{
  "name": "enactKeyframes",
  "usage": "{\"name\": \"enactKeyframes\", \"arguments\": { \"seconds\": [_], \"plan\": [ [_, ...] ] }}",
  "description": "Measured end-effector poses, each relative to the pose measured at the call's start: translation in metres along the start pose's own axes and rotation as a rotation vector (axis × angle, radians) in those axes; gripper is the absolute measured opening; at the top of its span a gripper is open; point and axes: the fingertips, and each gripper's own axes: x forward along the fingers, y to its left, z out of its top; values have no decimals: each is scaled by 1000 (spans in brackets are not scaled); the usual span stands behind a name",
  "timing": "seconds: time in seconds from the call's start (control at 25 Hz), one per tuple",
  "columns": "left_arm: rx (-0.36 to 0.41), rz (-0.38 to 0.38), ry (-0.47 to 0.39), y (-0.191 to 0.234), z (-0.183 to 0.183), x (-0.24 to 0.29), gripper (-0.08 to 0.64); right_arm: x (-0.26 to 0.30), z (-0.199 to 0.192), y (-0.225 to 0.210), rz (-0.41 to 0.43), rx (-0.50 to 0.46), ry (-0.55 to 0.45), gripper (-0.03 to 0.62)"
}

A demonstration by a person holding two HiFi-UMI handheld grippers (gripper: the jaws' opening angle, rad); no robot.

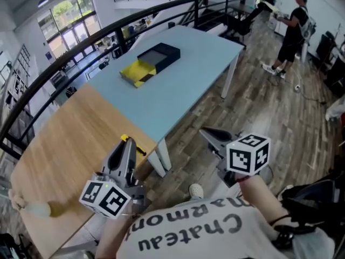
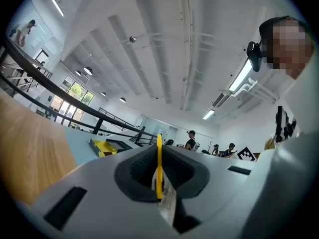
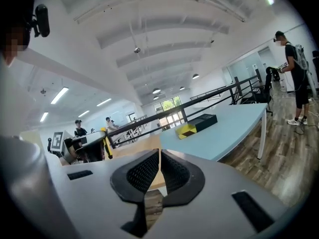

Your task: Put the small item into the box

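Observation:
A black box with an open yellow tray lies on the far part of the light blue table; it also shows in the left gripper view and the right gripper view. My left gripper hovers over the near edge of the wooden table, shut on a thin small yellow item that stands edge-on between its pads. My right gripper is held over the floor to the right, shut with nothing between its jaws. Both are well short of the box.
A wooden table adjoins the blue one, with a pale object near its left corner. A black railing runs behind both tables. A person stands on the wood floor at far right. Bags lie at lower right.

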Motion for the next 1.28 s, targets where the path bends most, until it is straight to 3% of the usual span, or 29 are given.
{"name": "enactKeyframes", "arguments": {
  "seconds": [0.32,0.6,0.8,1.28],
  "plan": [
    [-4,55,-52,13,1,98,26,44,52,-89,57,-19,32,41],
    [21,71,-93,6,-6,143,26,67,63,-123,158,-34,57,41],
    [19,104,-60,14,-22,159,26,86,62,-136,239,0,54,41],
    [-7,147,35,48,-47,221,26,129,59,-189,250,59,108,41]
  ]
}}
